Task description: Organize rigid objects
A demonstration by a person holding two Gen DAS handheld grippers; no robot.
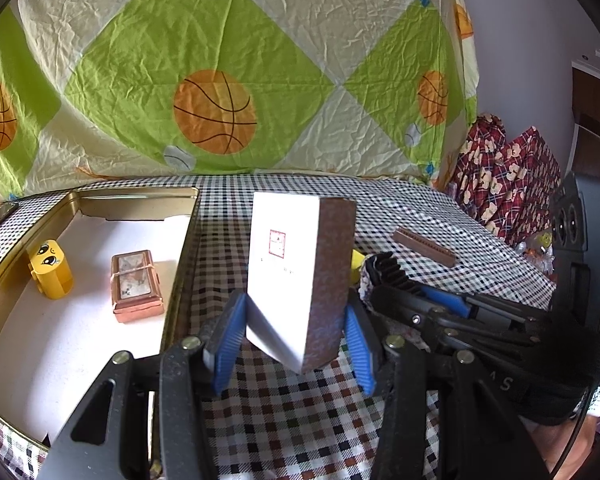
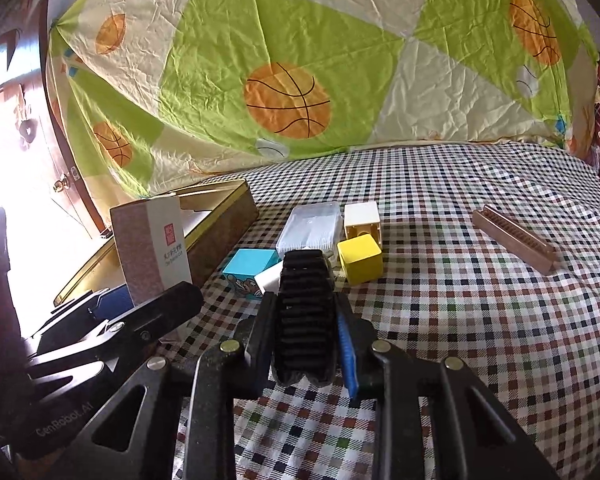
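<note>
My left gripper is shut on a tall white box with brown speckled sides, held upright just above the checked cloth; the same box stands at the left of the right wrist view. Left of it lies an open gold tin with a white lining. Inside are a yellow block with a face and a small copper box. My right gripper is shut on a black ribbed piece, which also shows beside the box.
Beyond the right gripper on the checked cloth sit a yellow cube, a white cube, a clear plastic case, a cyan block and a white block. A brown ribbed bar lies to the right. A basketball-print sheet hangs behind.
</note>
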